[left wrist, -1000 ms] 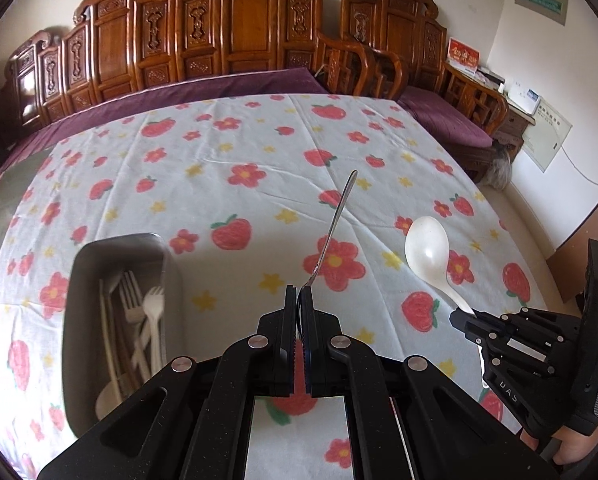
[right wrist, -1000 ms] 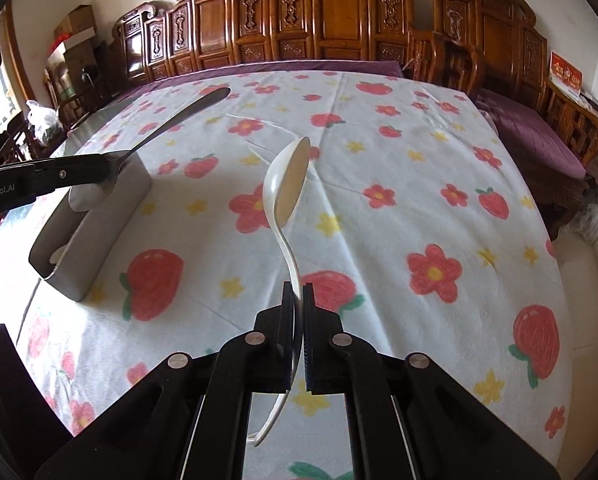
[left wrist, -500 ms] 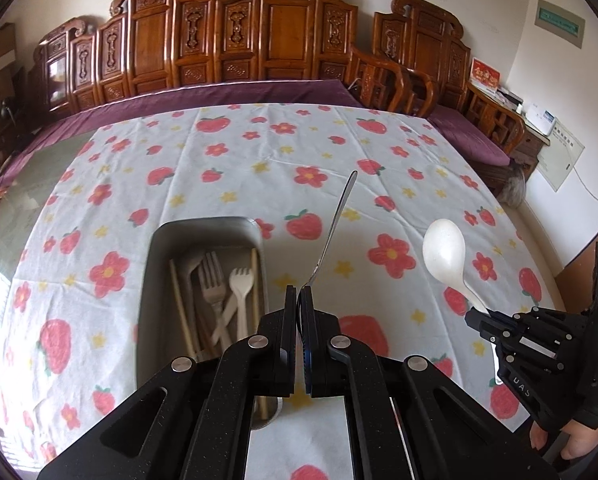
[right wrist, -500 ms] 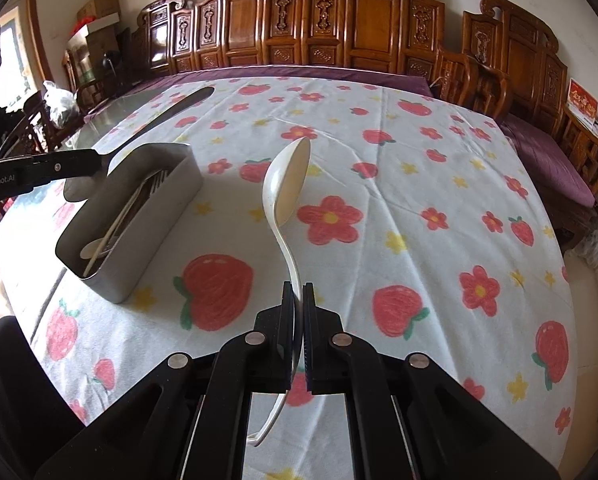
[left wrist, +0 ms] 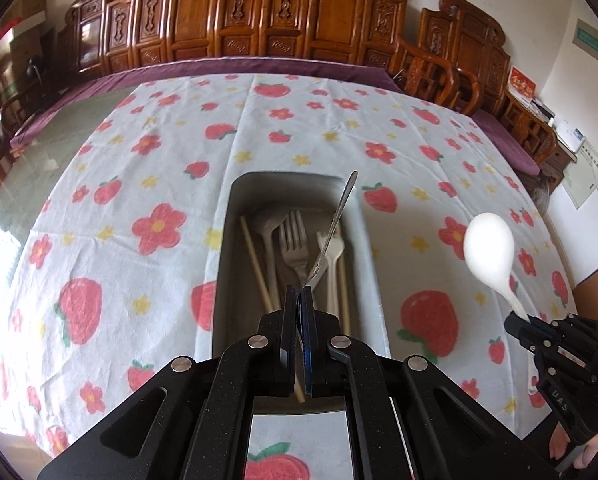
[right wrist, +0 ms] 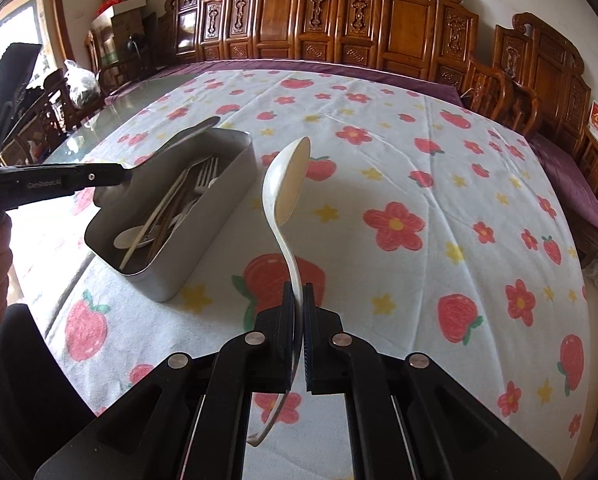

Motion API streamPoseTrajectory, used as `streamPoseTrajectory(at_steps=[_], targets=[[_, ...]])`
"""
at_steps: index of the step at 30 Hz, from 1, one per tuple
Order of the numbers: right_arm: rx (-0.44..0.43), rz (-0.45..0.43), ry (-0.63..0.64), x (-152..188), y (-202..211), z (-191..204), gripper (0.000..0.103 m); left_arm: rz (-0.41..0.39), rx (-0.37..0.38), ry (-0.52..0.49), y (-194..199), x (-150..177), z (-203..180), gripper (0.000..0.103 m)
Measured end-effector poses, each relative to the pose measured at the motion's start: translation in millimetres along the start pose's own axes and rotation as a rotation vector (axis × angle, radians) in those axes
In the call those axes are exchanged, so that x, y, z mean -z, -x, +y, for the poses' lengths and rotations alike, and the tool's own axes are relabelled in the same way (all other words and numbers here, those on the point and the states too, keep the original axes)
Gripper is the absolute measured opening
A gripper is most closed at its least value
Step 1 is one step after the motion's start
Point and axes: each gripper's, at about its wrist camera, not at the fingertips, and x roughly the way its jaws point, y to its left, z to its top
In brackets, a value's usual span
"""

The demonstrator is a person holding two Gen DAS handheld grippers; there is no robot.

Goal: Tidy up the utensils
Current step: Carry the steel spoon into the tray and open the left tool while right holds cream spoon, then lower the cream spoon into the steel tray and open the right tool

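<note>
My left gripper [left wrist: 298, 300] is shut on a metal spoon [left wrist: 335, 224], held by its bowl end with the handle pointing forward over the grey metal utensil box [left wrist: 223, 264]. The box holds forks, chopsticks and spoons. In the right wrist view the left gripper [right wrist: 119, 174] holds the metal spoon [right wrist: 179, 140] above the box [right wrist: 203, 240]. My right gripper [right wrist: 298, 300] is shut on a white plastic spoon [right wrist: 285, 188], bowl up, above the tablecloth right of the box. It shows in the left wrist view too [left wrist: 489, 252].
The table carries a white cloth with strawberries and flowers [left wrist: 119, 200]. Carved wooden chairs [left wrist: 299, 16] line the far side and the right [right wrist: 539, 80]. Glass table edge shows at the left [right wrist: 111, 120].
My left gripper has swung left, so the metal spoon now hangs over the utensil box instead of beside it. The right gripper with the white spoon has moved nearer the box.
</note>
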Motion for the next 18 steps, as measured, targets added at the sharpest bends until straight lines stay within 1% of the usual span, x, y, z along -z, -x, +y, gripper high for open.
streamPoseTrajectory(at_steps=[7, 18], targets=[[-0.027, 0.005, 0.007, 0, -6, 11, 0.005, 0.041, -0.022, 0.023, -23, 5, 12, 0.002], [-0.055, 0.001, 0.015, -1, -9, 18, 0.005, 0.088, -0.027, 0.007, -47, 5, 3, 0.002]])
